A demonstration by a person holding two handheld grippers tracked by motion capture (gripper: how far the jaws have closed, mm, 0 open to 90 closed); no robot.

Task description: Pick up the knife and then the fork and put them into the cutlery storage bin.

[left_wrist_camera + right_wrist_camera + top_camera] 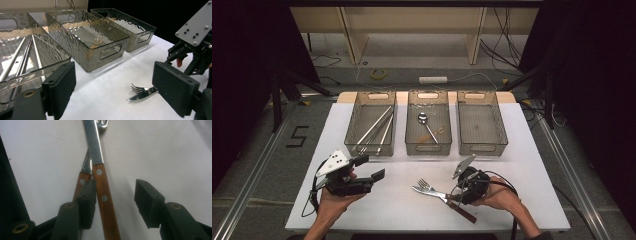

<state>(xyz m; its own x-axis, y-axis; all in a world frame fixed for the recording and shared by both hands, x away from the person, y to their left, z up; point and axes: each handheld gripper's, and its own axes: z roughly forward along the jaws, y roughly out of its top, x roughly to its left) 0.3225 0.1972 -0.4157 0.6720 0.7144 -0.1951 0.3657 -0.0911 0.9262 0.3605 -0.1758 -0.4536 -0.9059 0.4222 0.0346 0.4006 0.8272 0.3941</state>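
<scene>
High view, lower left: the left gripper (368, 167) hovers with fingers wide apart, empty. At lower centre the wooden-handled steel knife (447, 197) and fork (426, 184) lie crossed on the white tabletop (402, 200). The right gripper (113, 197) straddles both handles, fingers apart, not clamped.

A knife (447, 197) and a fork (426, 184) lie together on the white counter (402, 210), near its front edge and right of the middle. Both have steel upper parts and brown wooden handles (105, 202) set with round metal rivets. They lie flat and crossed: the knife's blade (93, 142) lies over the fork's neck, and the two handles run side by side, touching near the crossing. In the high view the knife's blade points left and its handle runs down to the right, while the fork's tines (137, 88) point up and left, towards the trays.
</scene>
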